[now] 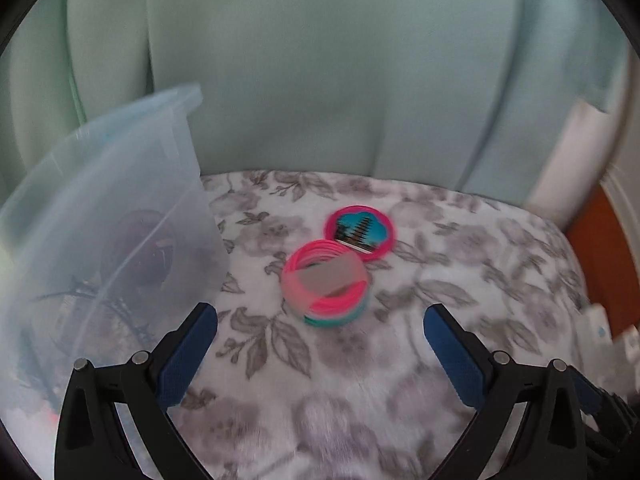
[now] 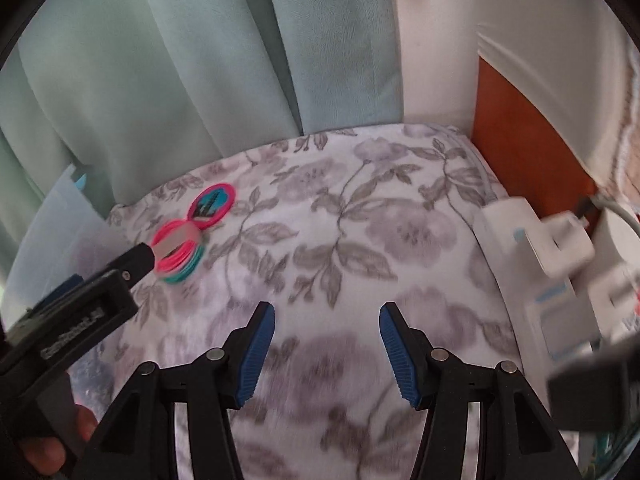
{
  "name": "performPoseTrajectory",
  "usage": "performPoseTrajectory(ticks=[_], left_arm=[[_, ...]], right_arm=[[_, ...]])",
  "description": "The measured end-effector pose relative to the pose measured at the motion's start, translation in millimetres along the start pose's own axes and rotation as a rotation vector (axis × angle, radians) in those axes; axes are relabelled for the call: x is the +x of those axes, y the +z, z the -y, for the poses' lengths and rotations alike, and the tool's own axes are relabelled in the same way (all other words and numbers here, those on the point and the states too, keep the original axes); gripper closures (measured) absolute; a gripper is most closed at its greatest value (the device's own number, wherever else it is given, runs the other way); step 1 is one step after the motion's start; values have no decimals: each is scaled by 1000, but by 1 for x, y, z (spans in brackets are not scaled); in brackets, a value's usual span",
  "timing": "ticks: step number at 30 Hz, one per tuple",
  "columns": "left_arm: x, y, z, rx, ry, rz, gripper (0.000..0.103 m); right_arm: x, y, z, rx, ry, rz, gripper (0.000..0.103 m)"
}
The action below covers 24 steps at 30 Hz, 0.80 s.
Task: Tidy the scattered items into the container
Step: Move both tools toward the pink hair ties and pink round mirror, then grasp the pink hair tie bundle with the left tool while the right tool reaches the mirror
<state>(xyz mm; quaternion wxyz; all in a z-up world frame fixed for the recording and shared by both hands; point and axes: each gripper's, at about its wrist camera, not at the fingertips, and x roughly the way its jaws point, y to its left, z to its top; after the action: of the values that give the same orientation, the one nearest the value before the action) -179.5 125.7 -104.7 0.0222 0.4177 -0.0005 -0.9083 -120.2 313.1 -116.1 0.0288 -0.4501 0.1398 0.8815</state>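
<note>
Looking down my left claw (image 1: 320, 320), I have its jaws spread wide and empty over the floral bedspread (image 1: 360, 380), with the pink and teal plastic spring coil (image 1: 326, 282) lying just ahead, touching the flat pink souvenir disc (image 1: 360, 232) and near the clear plastic container (image 1: 104, 240). My right claw (image 2: 327, 320) stands about half apart over bare blanket, holding nothing. I judge the coil light, springy and easily splayed, so I'd pinch across its stacked sides gently; the disc looks stiff, thin and harder to lift off soft fabric.

Each black plastic gripper (image 2: 327, 350) is fitted with 2 ribbed blue pads (image 2: 256, 356) and silver pivot pins (image 2: 215, 354). White lettering is printed on the black left gripper body (image 2: 76, 320) at lower left.
</note>
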Motion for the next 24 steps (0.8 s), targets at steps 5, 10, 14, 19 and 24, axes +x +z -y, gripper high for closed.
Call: performPoseTrajectory(ticks=[5,10,14,19,24], left_arm=[[34,3,-6,-31,12,-23,0],[50,4,-2,-8,11,-13,0],[61,6,-1,-12,39,-11,4],[71,5,-3,-47,25,-9,5],[70,3,-2,-54,33,26,8]], right_arm=[[28,20,1,-14,28,13,44],[56,40,-6,-25,87,11,44],[72,50,-11,-33,150,-3,44],[86,65,-21,-60,200,-17,44],[101,77,-34,-77,252,-50,44]])
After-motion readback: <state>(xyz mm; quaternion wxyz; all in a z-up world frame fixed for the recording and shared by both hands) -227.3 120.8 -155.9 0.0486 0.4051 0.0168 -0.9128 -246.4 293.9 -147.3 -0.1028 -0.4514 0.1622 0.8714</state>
